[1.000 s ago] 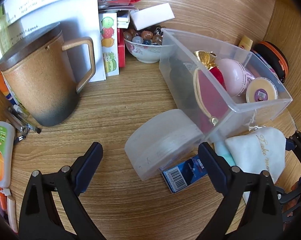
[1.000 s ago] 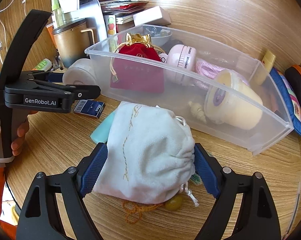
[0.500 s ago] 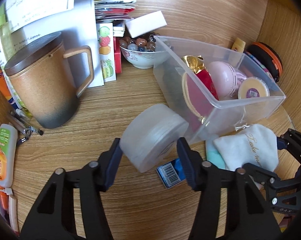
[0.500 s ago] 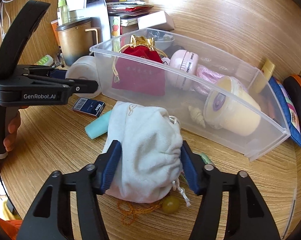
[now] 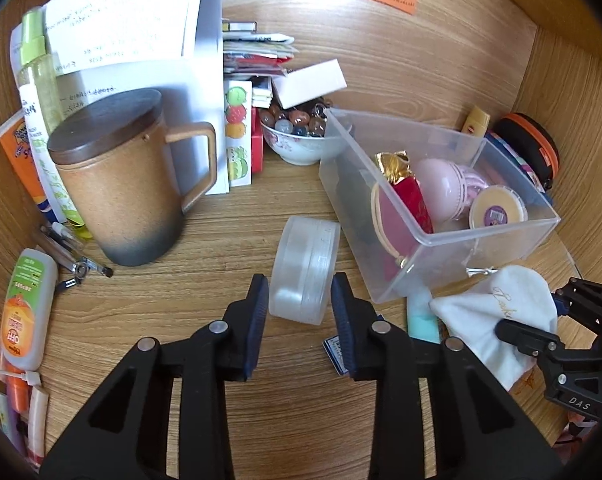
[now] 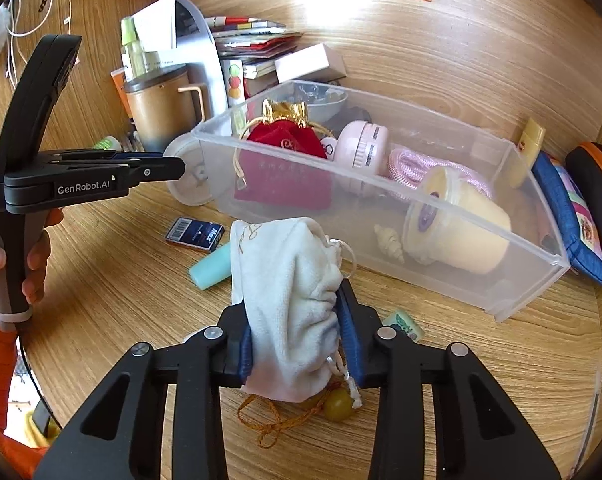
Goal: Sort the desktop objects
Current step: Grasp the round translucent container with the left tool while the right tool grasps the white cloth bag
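Left wrist view: left tool point(image 5: 300, 307), a second ago spread wide, now closing onto the round plastic tub point(image 5: 305, 270), pads pressing both flat faces, tub tipped on edge and apparently just off the surface point(image 5: 237, 236); probably ready to go into the clear bin point(image 5: 489, 236) at two o'clock. At ten o'clock a lidded mug point(image 5: 121, 184); at twelve a bowl of beads point(image 5: 297, 136); under the right finger a small blue box point(image 5: 335, 354), clear of the lift. Right wrist view: right tool point(image 6: 295, 332), also wide before, now closing on the white pouch point(image 6: 285, 300), cloth bunched between the pads, pouch low at centre near the bin's front wall. At seven o'clock of the pouch a beaded cord point(image 6: 301, 412), perhaps attached and liable to drag; at ten o'clock a mint tube point(image 6: 211, 266). Bin already crowded with a red pouch point(image 6: 287, 140), a pink case point(image 6: 361, 146) and a yellow cup point(image 6: 457, 228); free room seemingly scarce, near wall to be cleared first.
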